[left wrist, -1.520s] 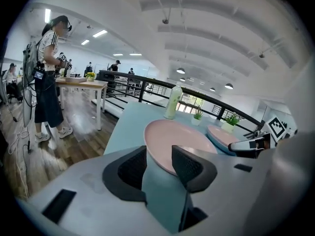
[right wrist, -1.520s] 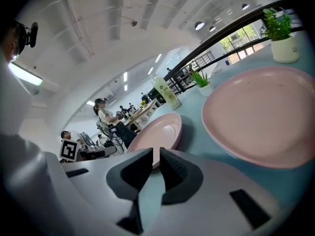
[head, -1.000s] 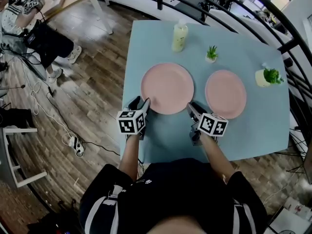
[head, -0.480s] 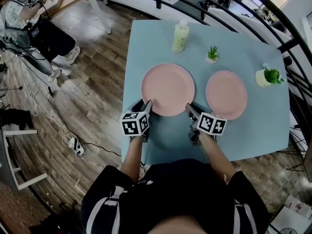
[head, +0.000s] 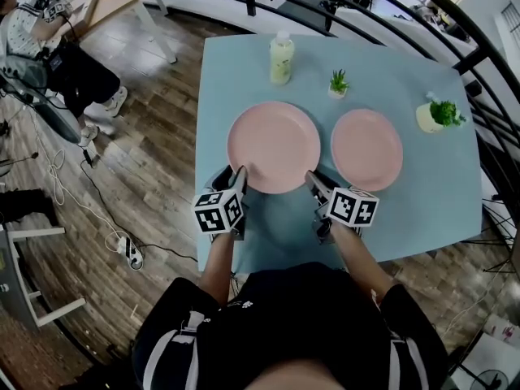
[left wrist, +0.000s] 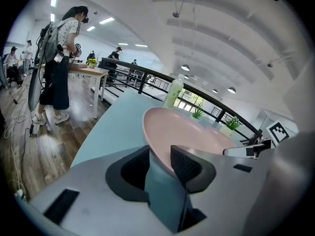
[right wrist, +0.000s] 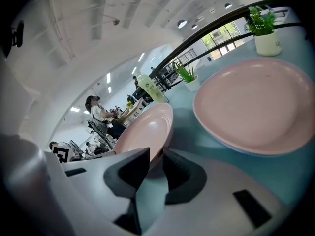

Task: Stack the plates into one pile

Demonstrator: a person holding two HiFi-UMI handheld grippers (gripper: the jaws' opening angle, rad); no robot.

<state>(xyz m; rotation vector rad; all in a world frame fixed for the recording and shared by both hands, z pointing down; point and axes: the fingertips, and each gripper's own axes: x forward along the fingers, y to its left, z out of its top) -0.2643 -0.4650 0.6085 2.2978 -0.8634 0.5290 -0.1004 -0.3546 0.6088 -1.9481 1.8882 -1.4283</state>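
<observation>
Two pink plates lie side by side on the light blue table [head: 284, 226]. My left gripper [head: 236, 177] [left wrist: 160, 156] has the left plate's [head: 275, 146] [left wrist: 189, 132] near-left rim between its jaws. They have just been closing and now pinch the rim. My right gripper [head: 314, 182] [right wrist: 156, 163] is shut on the near-right rim of that same plate [right wrist: 145, 128]. In the right gripper view this plate tilts up off the table. The right plate [head: 366, 149] [right wrist: 256, 102] rests flat, untouched.
A pale green bottle [head: 281, 58] and a small plant [head: 337, 82] stand behind the plates. A plant in a white pot [head: 435, 116] is at the far right. A black railing [head: 341, 10] runs behind the table. A person [head: 49, 47] stands at a desk to the far left.
The left gripper has slid forward onto the left plate's rim and its jaws have narrowed round it. The right gripper stays at the rim. Both have risen slightly.
</observation>
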